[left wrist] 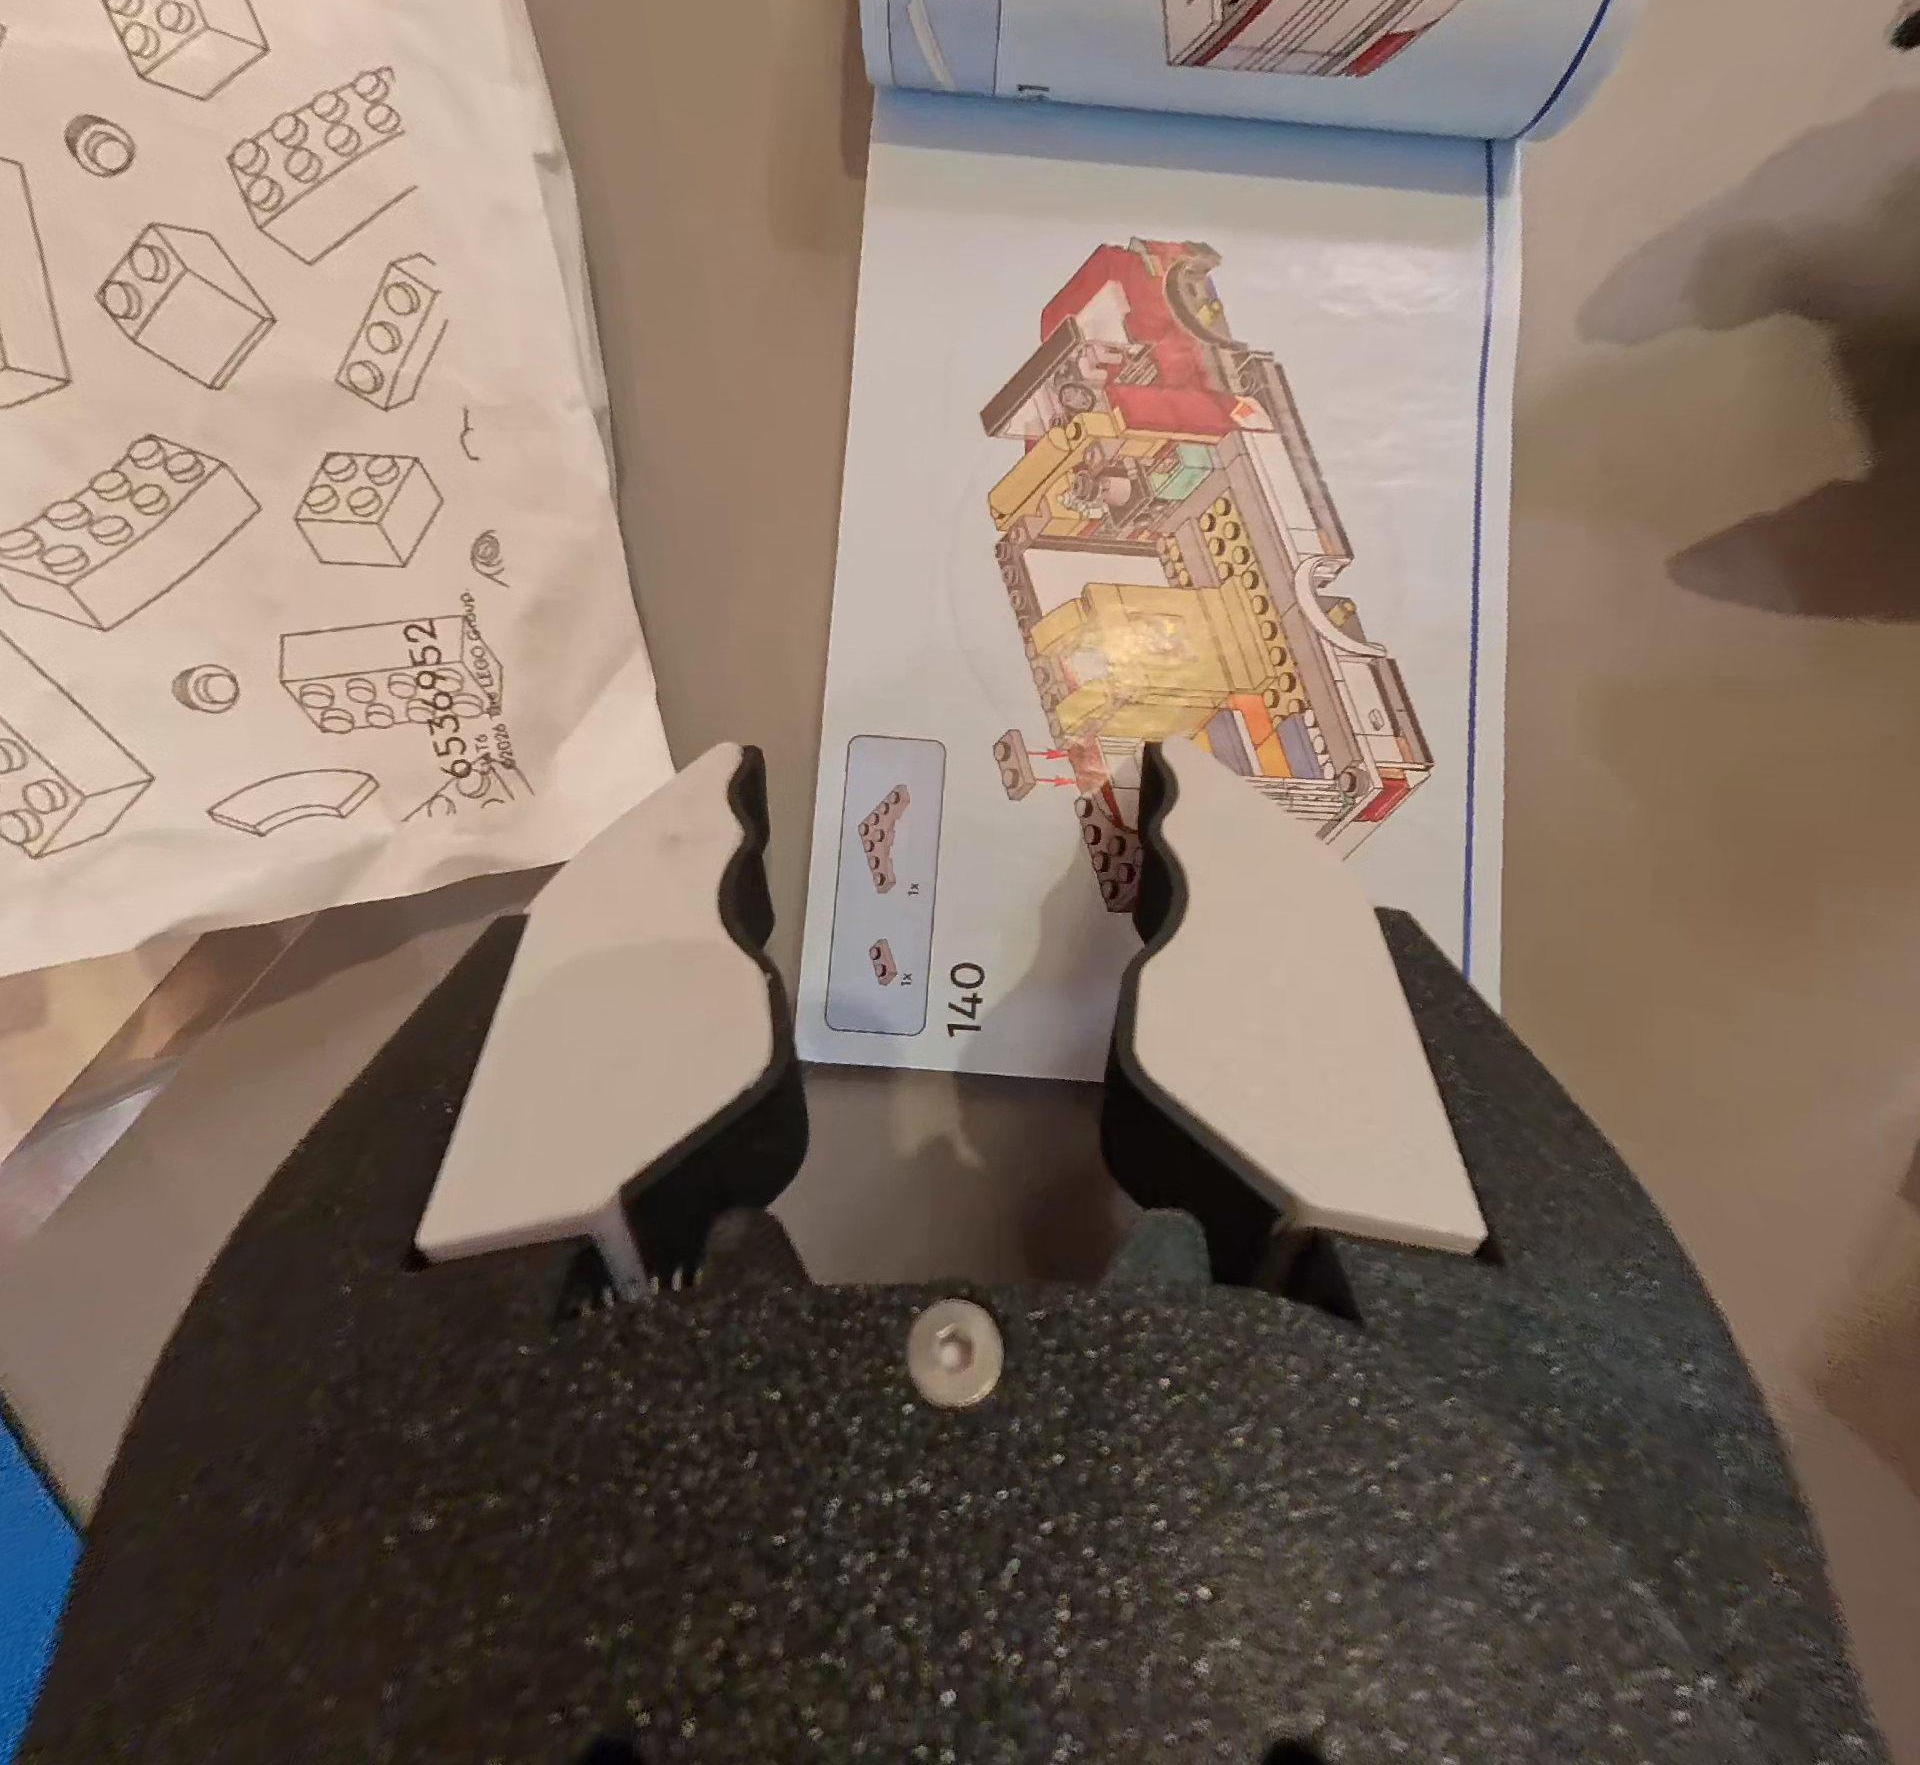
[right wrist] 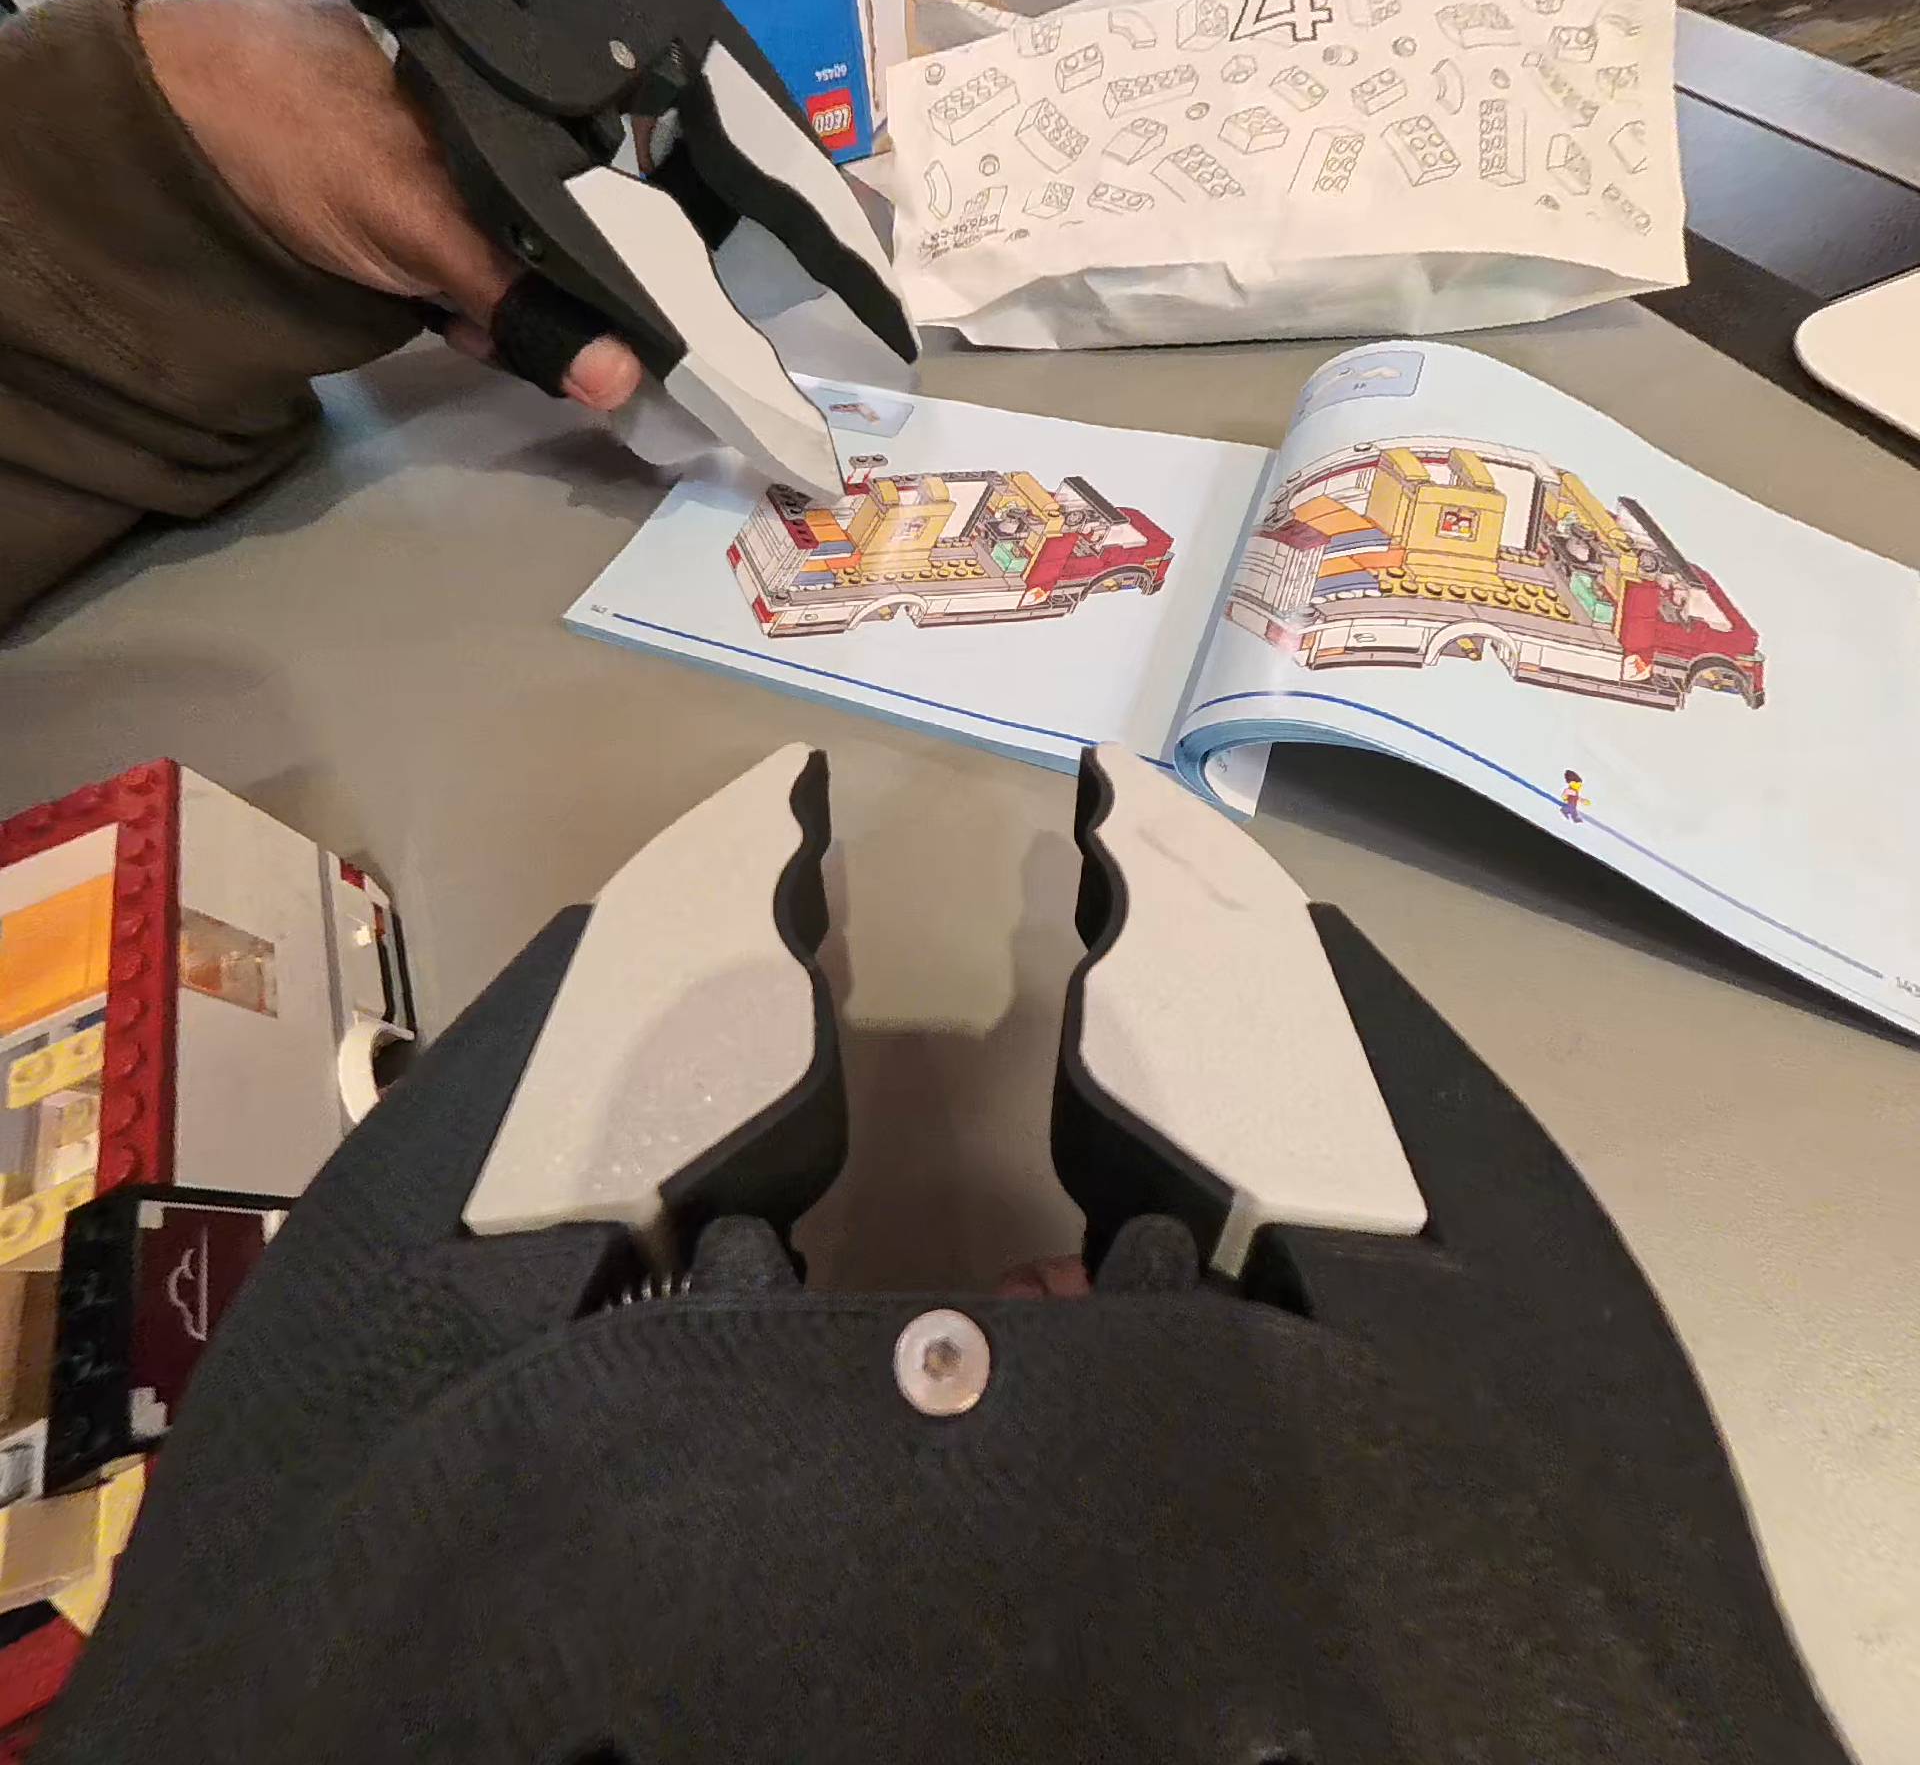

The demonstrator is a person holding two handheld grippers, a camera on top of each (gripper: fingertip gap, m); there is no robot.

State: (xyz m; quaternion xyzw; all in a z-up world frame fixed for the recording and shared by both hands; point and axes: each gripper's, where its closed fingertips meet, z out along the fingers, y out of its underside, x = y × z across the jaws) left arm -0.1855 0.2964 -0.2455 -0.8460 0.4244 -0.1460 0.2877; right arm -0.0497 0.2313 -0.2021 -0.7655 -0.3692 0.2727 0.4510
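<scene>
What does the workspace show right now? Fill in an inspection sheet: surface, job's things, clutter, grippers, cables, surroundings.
Surface: grey table, matte, bare between the items.
Job's things: open instruction booklet lying flat with its right pages arched; part-built red and white brick vehicle at the left edge.
Clutter: white paper bag printed with brick outlines; blue box behind it.
Grippers: left gripper open, empty, one fingertip at the booklet's left page; right gripper open, empty, over bare table before the booklet.
Cables: nothing seen.
Surroundings: a second table and floor behind; a hand in a brown sleeve holds the left gripper.
</scene>
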